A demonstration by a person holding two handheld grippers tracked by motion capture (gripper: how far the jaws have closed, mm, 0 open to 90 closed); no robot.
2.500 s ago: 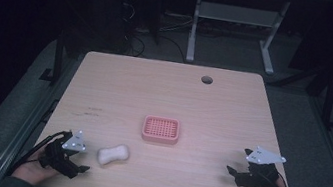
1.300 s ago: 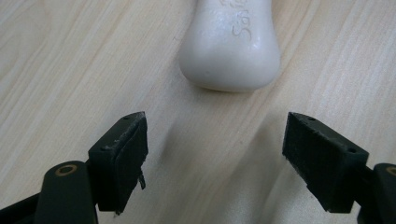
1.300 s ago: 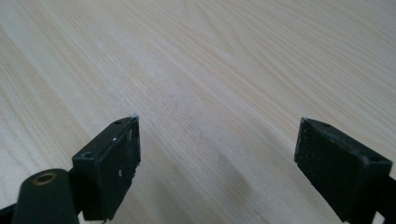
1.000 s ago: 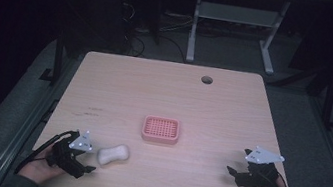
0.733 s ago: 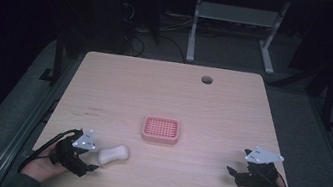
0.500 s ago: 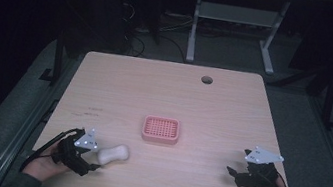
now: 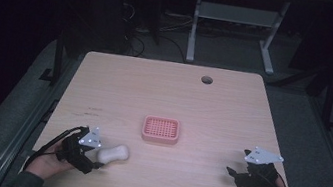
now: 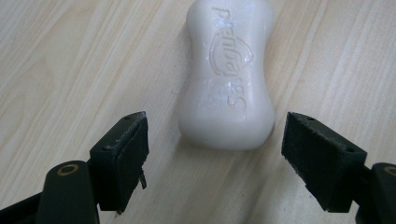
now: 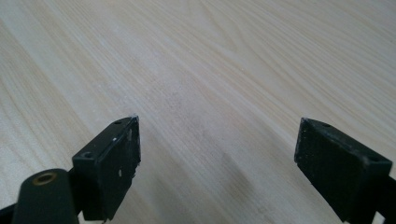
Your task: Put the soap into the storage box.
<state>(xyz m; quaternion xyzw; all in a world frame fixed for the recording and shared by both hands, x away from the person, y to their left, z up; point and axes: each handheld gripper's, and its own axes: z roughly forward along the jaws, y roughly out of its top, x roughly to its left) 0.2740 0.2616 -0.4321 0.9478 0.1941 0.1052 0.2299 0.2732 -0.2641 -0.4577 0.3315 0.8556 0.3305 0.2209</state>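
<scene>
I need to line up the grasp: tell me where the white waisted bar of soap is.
In the high view the white waisted bar of soap lies near the table's front left, just ahead of the open left gripper, with the pink slotted soap dish beyond.

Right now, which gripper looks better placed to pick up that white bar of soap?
Probably the left gripper: its open jaws flank the soap. The right gripper sits open over bare table, far across.
</scene>
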